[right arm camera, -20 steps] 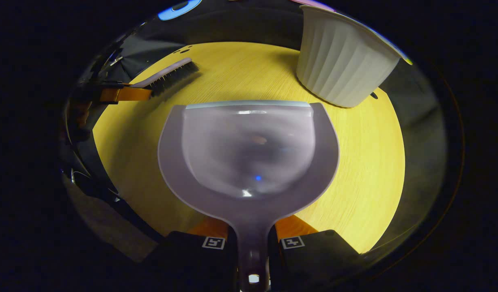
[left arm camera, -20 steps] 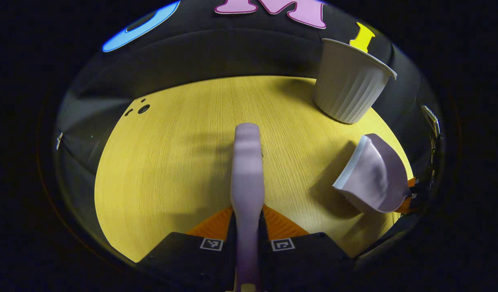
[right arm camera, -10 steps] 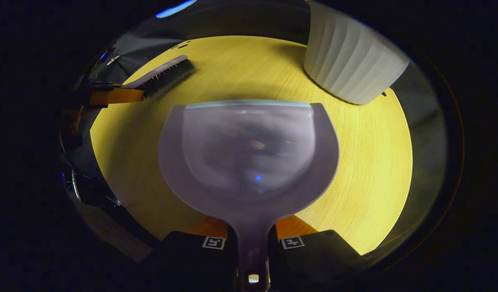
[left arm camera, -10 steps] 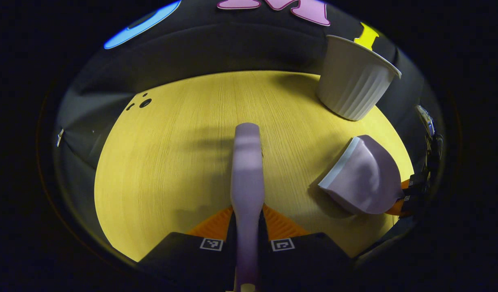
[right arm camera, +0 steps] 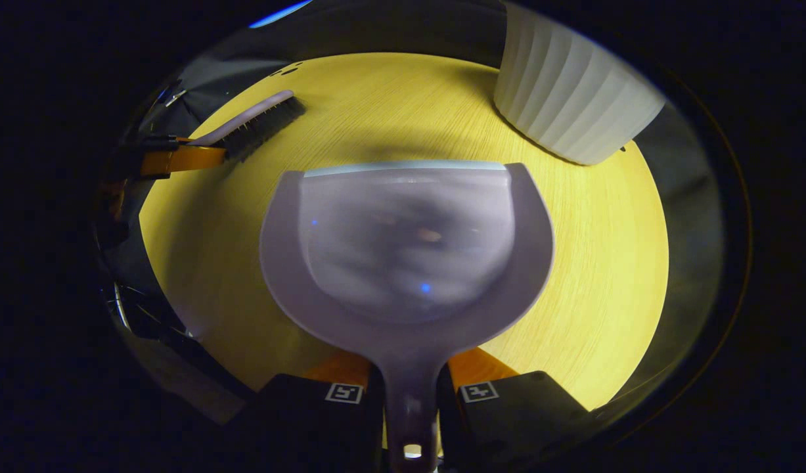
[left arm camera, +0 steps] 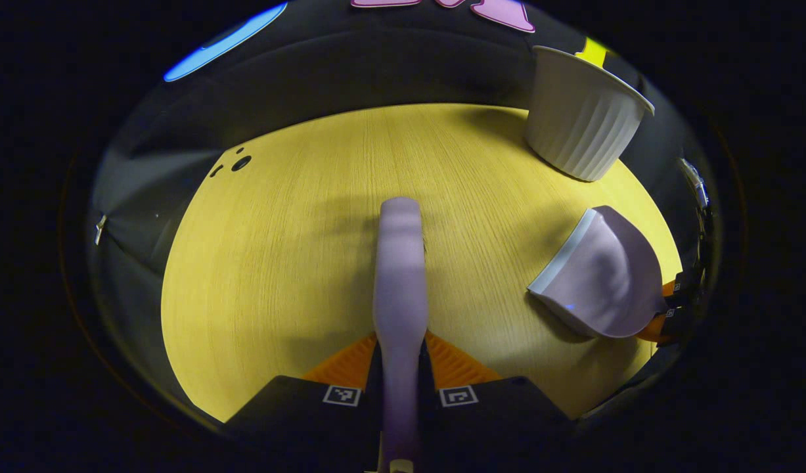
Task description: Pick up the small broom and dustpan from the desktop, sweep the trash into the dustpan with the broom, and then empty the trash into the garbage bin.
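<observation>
Step in hand: both tools are lifted off the counter (left arm camera: 291, 263); emptying into the bin looks like what is left, though whether the pan holds any trash is hard to tell through its blurred bowl.
Left tongs (left arm camera: 400, 368): clamped on the handle of the broom (left arm camera: 399, 263), whose long axis runs straight ahead from the tongs. In the right gripper view the broom (right arm camera: 255, 121) sits far left with its bristles facing the counter.
Right tongs (right arm camera: 410, 387): clamped on the handle of the dustpan (right arm camera: 406, 243), lip pointing forward, bowl roughly level above the counter.
Bin (right arm camera: 573, 98): white, ribbed, upright at the far edge of the counter, ahead and to the right of the dustpan lip, near but apart from it.
Nearer hand: the right; in the left gripper view the dustpan (left arm camera: 603, 276) lies between the broom and the bin (left arm camera: 583, 118).
Key relation: the dustpan's long axis points past the bin's left side, so the lip would need to swing right and rise above the rim before tipping.
Risk: tilting early would drop anything in the pan on the counter.
</observation>
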Available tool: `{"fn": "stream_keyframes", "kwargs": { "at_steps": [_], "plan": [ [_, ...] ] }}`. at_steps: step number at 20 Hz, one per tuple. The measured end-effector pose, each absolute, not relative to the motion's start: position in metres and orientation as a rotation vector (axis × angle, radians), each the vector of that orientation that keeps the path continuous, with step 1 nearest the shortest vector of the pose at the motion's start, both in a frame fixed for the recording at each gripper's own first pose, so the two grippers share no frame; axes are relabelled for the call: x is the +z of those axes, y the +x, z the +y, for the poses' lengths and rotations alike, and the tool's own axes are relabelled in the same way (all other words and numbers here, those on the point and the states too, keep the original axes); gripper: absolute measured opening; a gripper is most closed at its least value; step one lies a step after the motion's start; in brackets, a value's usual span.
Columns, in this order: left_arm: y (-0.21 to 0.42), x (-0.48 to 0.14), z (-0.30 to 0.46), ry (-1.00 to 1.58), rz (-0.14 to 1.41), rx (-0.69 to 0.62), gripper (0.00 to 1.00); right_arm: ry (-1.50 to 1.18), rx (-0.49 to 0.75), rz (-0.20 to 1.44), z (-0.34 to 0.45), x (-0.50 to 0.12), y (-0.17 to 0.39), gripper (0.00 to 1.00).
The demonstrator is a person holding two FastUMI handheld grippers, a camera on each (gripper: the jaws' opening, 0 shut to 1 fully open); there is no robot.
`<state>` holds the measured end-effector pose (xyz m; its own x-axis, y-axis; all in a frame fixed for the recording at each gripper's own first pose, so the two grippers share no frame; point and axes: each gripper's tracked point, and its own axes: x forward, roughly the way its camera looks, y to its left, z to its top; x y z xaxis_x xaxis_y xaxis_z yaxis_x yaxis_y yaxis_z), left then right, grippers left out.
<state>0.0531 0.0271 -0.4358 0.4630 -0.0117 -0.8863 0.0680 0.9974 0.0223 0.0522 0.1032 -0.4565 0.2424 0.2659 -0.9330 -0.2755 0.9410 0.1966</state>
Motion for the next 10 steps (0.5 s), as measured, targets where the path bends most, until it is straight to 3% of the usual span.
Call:
{"fn": "stream_keyframes", "kwargs": {
  "at_steps": [1,2,3,5,7,8,9,10],
  "plan": [
    [0.053,-0.439,0.028,0.053,1.098,-0.050,0.29,-0.003,0.368,1.274,0.103,-0.457,0.054,0.51],
    [0.052,-0.440,0.030,0.050,1.100,-0.046,0.30,-0.001,0.366,1.282,0.103,-0.457,0.053,0.51],
    [0.053,-0.440,0.031,0.046,1.101,-0.045,0.30,-0.002,0.360,1.282,0.103,-0.455,0.052,0.41],
    [0.053,-0.438,0.030,0.040,1.087,-0.054,0.36,0.006,0.361,1.276,0.105,-0.453,0.051,0.45],
    [0.050,-0.434,0.028,0.047,1.081,-0.073,0.33,0.001,0.368,1.277,0.106,-0.448,0.047,0.54],
    [0.047,-0.428,0.027,0.051,1.073,-0.082,0.31,0.003,0.374,1.276,0.106,-0.443,0.044,0.67],
    [0.044,-0.424,0.027,0.058,1.065,-0.088,0.41,0.007,0.377,1.276,0.106,-0.439,0.040,0.62],
    [0.042,-0.420,0.027,0.067,1.057,-0.088,0.46,0.011,0.380,1.271,0.105,-0.434,0.038,0.64]
  ]
}}
